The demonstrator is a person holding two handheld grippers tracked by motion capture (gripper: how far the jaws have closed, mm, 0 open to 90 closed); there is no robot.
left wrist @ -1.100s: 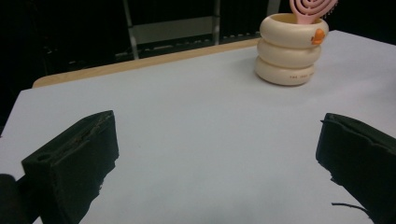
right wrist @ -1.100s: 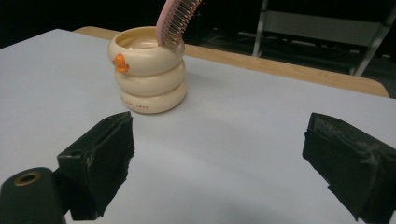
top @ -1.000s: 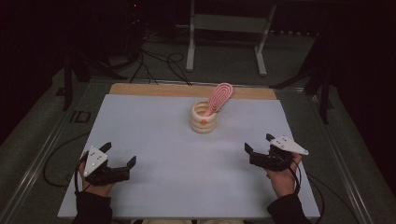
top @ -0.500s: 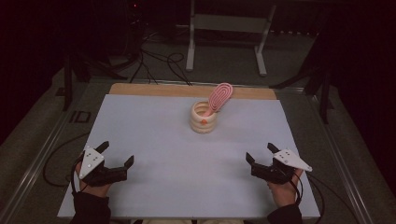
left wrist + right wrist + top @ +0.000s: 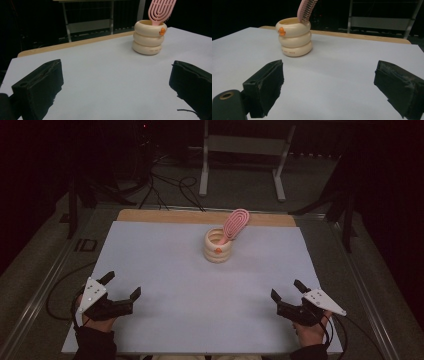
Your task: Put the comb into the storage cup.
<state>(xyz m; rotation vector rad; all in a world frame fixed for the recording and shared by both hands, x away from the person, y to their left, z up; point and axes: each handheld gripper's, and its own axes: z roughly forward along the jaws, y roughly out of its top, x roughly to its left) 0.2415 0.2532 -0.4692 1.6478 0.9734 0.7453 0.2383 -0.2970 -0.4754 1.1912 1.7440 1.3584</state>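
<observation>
Near the far middle of the white table mat, high view: cream ringed holder upright, pink brush standing in it, long axis leaning up and to the right, past the holder's rim. Left gripper well short of the holder on its near left, jaws spread, empty. Right gripper well short on its near right, jaws spread, empty; about as far from the holder as the left, though brush head tilts toward the right gripper's side

Left gripper view: holder ahead and right of the jaw gap, brush face-on, open slots visible, handle hidden inside the holder

Right gripper view: holder ahead and left of the jaw gap, brush edge-on, bristle teeth visible, which the high view leaves too small to tell
</observation>
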